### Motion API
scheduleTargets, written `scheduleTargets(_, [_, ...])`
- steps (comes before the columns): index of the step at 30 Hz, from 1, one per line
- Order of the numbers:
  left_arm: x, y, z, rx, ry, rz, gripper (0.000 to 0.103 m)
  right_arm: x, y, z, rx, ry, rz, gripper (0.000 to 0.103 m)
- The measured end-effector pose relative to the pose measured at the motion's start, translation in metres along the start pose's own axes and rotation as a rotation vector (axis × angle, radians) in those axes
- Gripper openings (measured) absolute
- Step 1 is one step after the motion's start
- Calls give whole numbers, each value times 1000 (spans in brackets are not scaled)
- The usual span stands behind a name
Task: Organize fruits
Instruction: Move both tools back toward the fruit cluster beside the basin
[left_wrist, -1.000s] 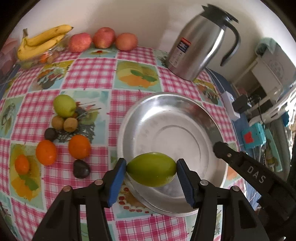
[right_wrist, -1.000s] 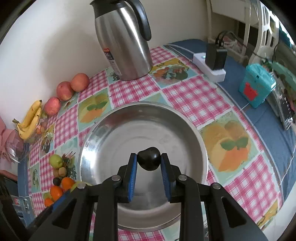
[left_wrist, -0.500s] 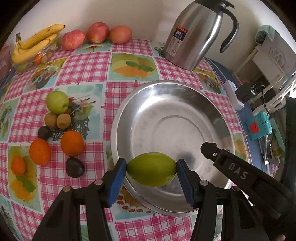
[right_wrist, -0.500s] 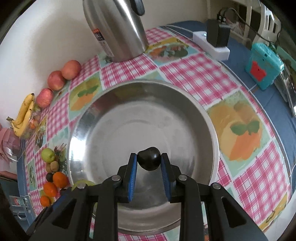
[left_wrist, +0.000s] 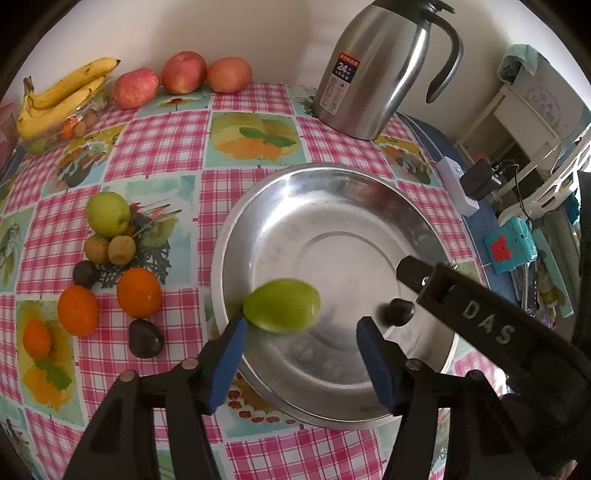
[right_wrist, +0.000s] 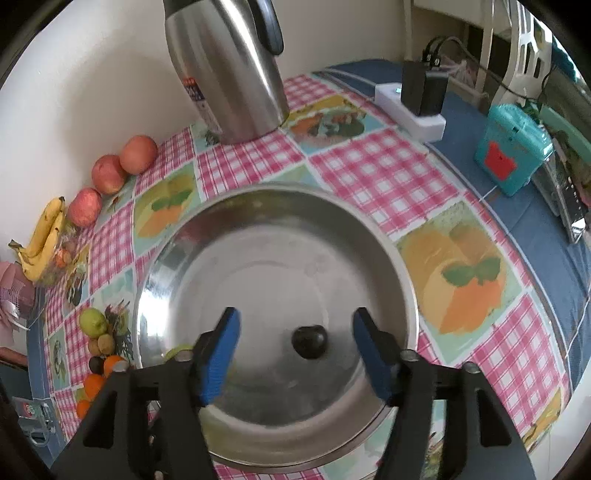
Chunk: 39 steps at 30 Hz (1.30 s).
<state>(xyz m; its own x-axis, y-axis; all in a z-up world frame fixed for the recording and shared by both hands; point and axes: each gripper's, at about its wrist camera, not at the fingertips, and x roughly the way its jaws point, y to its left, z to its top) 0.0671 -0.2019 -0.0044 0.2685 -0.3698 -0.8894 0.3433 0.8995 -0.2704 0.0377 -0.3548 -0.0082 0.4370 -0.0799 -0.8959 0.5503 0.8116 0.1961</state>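
From the left wrist, we see our left gripper (left_wrist: 300, 339) over the near edge of the steel bowl (left_wrist: 424, 221), and its jaws have just been opening: the green mango (left_wrist: 282, 311) is blurred, free of the right pad and right at the tip of the left one, inside the bowl's near-left part. Whether it still touches that pad we cannot tell. To the mango's right, near the bowl's right wall, a small dark fruit (left_wrist: 399, 312) sits beside the black finger of our right gripper (left_wrist: 461, 295), which reaches in from the right. Left of the bowl on the checked tablecloth (left_wrist: 159, 147) lies a cluster: a green apple (left_wrist: 108, 213), two kiwis (left_wrist: 110, 249), two oranges (left_wrist: 107, 301) and dark fruits. Beyond the bowl, by the wall, are bananas (left_wrist: 61, 96), three red apples (left_wrist: 183, 75) and a steel jug (left_wrist: 373, 66). Now the right wrist: our right gripper (right_wrist: 293, 345) has just been opening too, its blue pads standing wide, and the dark fruit (right_wrist: 309, 341) lies loose between them on the bowl (right_wrist: 369, 229) floor, touching neither pad. Behind the bowl stands the jug (right_wrist: 229, 70); the fruit cluster shows at the bowl's left.
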Motion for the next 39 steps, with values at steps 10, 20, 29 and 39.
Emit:
scheduleTargets(10, [-14, 31, 4, -120, -17, 48, 77, -11, 0, 3, 1, -38, -4, 75])
scheduleTargets(20, [-38, 100, 6, -336, -83, 178, 78, -9, 7, 2, -31, -25, -1, 75])
scheduleTargets(29, [-67, 155, 5, -459, -149, 279, 82, -18, 39, -5, -128, -36, 27, 75])
scheduleTargets(39, [-93, 179, 0, -493, -209, 359, 96, -36, 92, -25, -286, -57, 92, 75])
